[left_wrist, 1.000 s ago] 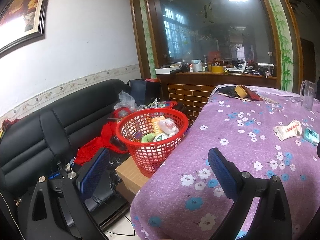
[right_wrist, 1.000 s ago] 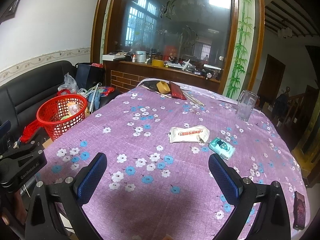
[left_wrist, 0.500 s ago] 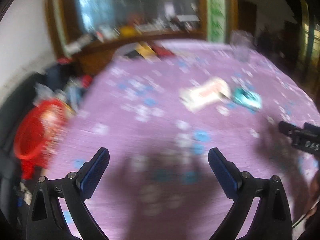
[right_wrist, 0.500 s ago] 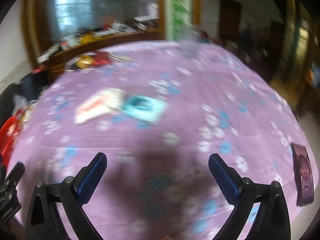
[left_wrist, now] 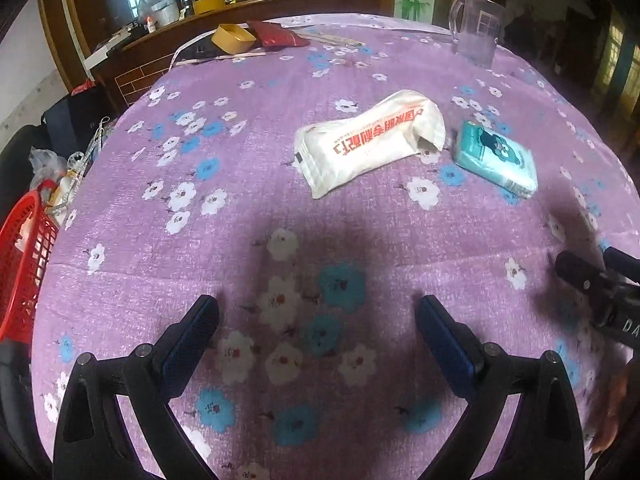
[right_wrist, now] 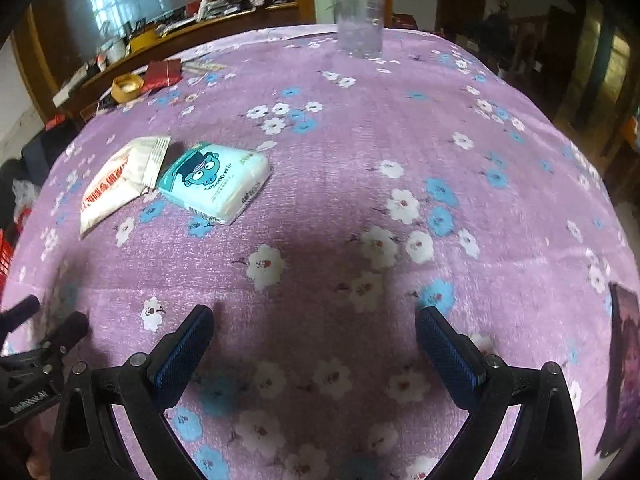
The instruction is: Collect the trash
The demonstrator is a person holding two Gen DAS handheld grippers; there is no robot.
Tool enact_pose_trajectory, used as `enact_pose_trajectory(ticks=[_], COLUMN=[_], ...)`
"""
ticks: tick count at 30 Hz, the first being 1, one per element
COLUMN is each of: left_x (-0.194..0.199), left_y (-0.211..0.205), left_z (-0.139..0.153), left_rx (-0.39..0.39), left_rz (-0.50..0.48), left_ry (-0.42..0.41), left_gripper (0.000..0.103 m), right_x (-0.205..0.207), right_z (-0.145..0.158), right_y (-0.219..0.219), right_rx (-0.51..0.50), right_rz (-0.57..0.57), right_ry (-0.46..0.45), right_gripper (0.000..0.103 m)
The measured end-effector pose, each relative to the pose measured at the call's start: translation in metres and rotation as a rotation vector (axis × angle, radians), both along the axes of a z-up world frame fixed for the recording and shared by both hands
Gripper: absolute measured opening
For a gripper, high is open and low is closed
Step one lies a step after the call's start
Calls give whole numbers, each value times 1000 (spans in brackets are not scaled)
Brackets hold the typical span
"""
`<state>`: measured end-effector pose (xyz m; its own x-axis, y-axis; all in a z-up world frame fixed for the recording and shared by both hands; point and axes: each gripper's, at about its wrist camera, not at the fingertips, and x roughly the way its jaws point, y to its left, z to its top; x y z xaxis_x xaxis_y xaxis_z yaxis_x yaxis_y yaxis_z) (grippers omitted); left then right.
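left wrist view: left gripper (left_wrist: 318, 330) over the near part of the table, jaws spread wide, nothing between the blue pads (left_wrist: 188, 344); both pads above the purple floral tablecloth (left_wrist: 248, 128), contact with it cannot be told
right wrist view: right gripper (right_wrist: 314, 340) likewise over the near cloth, jaws spread wide and empty; its blue pads (right_wrist: 448, 350) sit over white and blue flower prints
trash item 1: white wrapper (left_wrist: 370, 142) with red lettering, lying flat on the cloth past the left gripper, one end torn open; seen also in the right wrist view (right_wrist: 118, 182) at far left
trash item 2: teal tissue pack (left_wrist: 496, 158) with a cartoon print, just beside the open end of the white wrapper; in the right wrist view (right_wrist: 214, 182) the wrapper end slightly overlaps its corner; well apart from both grippers
collection point: red basket (left_wrist: 24, 260) off the left edge of the table, below cloth level, some items visible inside
far table zone: clear plastic jug (left_wrist: 474, 26) upright near the far edge; yellow bowl (left_wrist: 234, 38) and dark red pouch (left_wrist: 276, 34) side by side at far left
right table edge: dark phone-like slab (right_wrist: 624, 364) lying flat at the cloth margin in the right wrist view
cross view: part of the right gripper body shows at the right edge of the left wrist view; part of the left gripper body shows at lower left of the right wrist view
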<state>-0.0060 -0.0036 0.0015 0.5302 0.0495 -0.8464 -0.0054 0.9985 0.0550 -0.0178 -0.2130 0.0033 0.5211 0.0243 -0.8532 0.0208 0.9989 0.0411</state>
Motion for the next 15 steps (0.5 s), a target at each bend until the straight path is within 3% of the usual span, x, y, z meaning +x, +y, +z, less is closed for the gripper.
enact_pose_trajectory(ticks=[5,15], left_x=[8,7], left_y=[5,4], left_z=[-3,-4], left_rx=[-42,-43], left_rz=[10,14], left_ry=[11,-21], left_gripper=[103,103], right_x=[4,0], right_z=[-3,-4], right_y=[8,9], right_rx=[-39,-44], right_rz=[16,8], right_ry=[10,-23], right_gripper=[103,103])
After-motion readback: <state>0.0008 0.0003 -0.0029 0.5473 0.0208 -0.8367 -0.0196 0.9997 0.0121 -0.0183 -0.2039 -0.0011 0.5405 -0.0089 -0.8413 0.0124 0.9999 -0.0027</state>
